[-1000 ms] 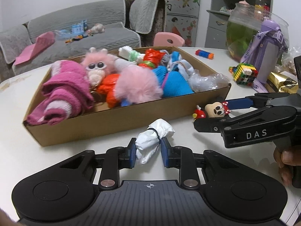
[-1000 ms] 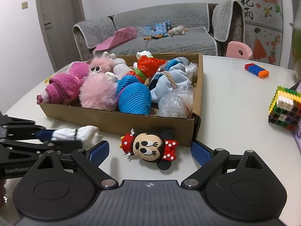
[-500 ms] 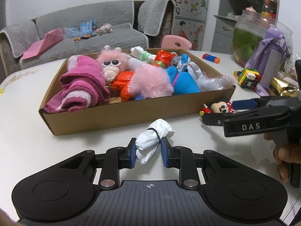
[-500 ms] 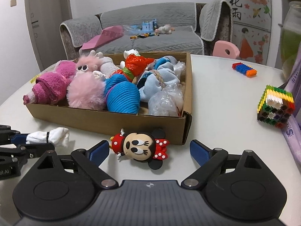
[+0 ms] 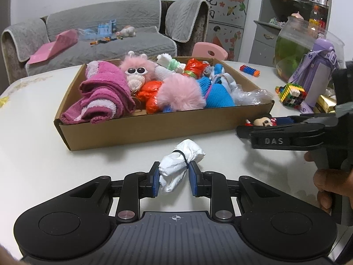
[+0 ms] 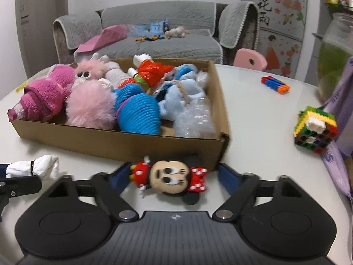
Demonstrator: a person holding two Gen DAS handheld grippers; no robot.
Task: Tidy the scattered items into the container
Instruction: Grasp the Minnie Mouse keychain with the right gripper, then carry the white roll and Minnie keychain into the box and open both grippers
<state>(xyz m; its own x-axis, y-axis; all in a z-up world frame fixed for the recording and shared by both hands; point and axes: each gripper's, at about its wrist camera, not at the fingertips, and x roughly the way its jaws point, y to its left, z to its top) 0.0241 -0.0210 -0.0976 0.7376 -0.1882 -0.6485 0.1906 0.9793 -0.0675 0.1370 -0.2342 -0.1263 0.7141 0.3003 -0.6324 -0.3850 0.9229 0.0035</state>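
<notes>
Mostly done, by the look of it: the shallow brown cardboard box (image 5: 154, 130) on the white table (image 5: 33, 154) is already packed w/ plush toys, a magenta towel roll (image 5: 101, 95) & blue knit bits; several items remain outside. Left gripper (image 5: 173, 177) is clamped on a small white cloth bundle tied w/ a black band (image 5: 181, 161), just near of the box's front wall; right gripper (image 6: 171, 176) has just been closing, w/ a mouse-head toy w/ red polka-dot bow (image 6: 172, 176) between its blue pads, near the box's right front corner; pads look close to the toy but contact can't be confirmed. Left to collect, I'd judge: a multicolour brick cube (image 6: 315, 130) & a blue-orange ridged toy (image 6: 275, 85), both well right of the box. Room: bare table left of the box; the right side is crowded by a purple bottle (image 5: 317, 70) & a glass jar (image 5: 295, 44); the box is crowded, so drops need a gap; both grippers sit near each other.
</notes>
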